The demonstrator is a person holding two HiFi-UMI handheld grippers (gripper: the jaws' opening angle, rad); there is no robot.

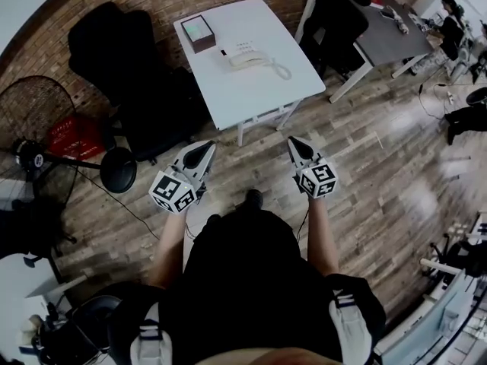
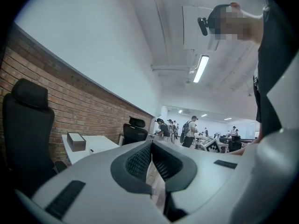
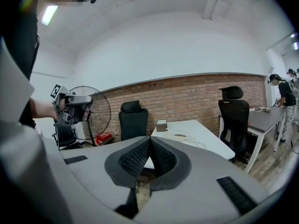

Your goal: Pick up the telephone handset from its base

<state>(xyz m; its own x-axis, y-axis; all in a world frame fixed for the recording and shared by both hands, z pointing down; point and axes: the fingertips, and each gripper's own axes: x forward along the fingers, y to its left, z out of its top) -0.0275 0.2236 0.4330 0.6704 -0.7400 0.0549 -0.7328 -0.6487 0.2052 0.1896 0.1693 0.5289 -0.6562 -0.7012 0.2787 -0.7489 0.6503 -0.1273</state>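
Approach step, nothing grasped yet. Left gripper [image 1: 205, 147] and right gripper [image 1: 294, 141] both have jaws pressed together with nothing between them, and are held out in front of the person, well short of the white table [image 1: 251, 101]. The handset [image 1: 246, 61] looks seated on its base [image 1: 237, 52] on the table's far half, coiled cord [image 1: 281, 71] trailing right, small box [image 1: 198, 33] just beside it at left. Next move probably: walk up, spread one gripper's jaws, line them across the handset's middle, pinch, lift clear of the base. Room: wood-plank floor [image 1: 380, 158], brick wall [image 3: 187, 97], black office chair [image 1: 114, 52], standing fan [image 1: 38, 120], more desks and people farther back.
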